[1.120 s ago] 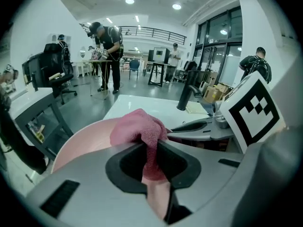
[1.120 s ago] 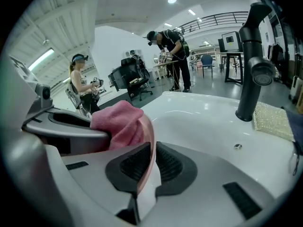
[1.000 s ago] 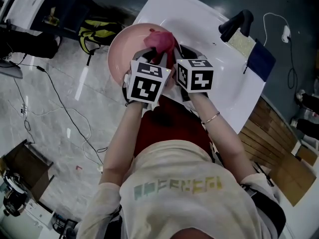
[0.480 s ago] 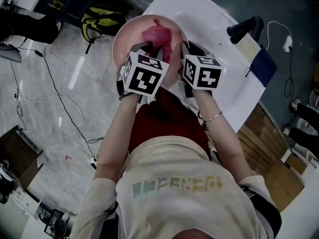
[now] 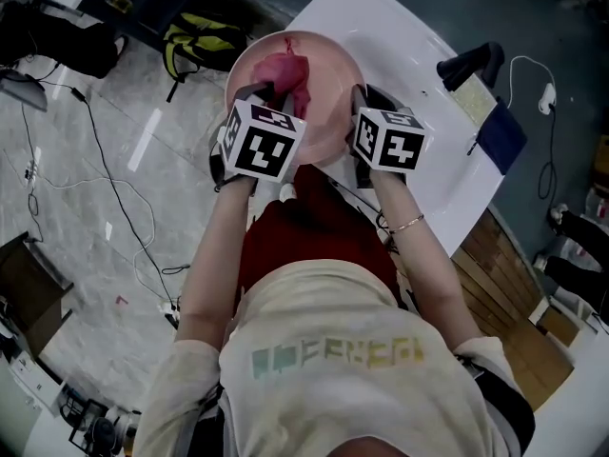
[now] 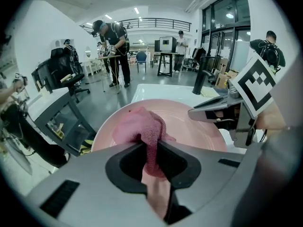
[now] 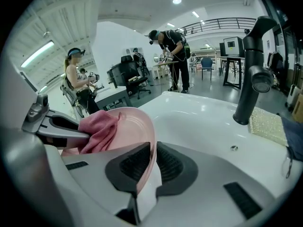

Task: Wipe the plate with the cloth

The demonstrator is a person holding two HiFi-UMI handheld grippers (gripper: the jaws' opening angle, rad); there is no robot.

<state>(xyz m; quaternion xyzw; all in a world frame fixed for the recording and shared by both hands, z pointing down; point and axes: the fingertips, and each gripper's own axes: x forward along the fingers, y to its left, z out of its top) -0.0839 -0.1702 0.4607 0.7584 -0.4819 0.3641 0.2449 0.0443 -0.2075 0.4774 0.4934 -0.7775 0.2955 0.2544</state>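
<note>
Left gripper [image 6: 151,143] is clamping the crumpled pink terry cloth [image 6: 142,124], whose bunched end is lying on the face of the round pink plate [image 6: 199,126] at 12 o'clock from the jaws. Right gripper [image 7: 152,148] is pinching the plate's rim at its 3 o'clock edge, holding it over the end of the glossy white desk [image 5: 381,27], so I'm guessing the wipe runs toward the right gripper. Black faucet [image 7: 253,70] is sitting at 2 o'clock; people are working in the open workshop behind.
</note>
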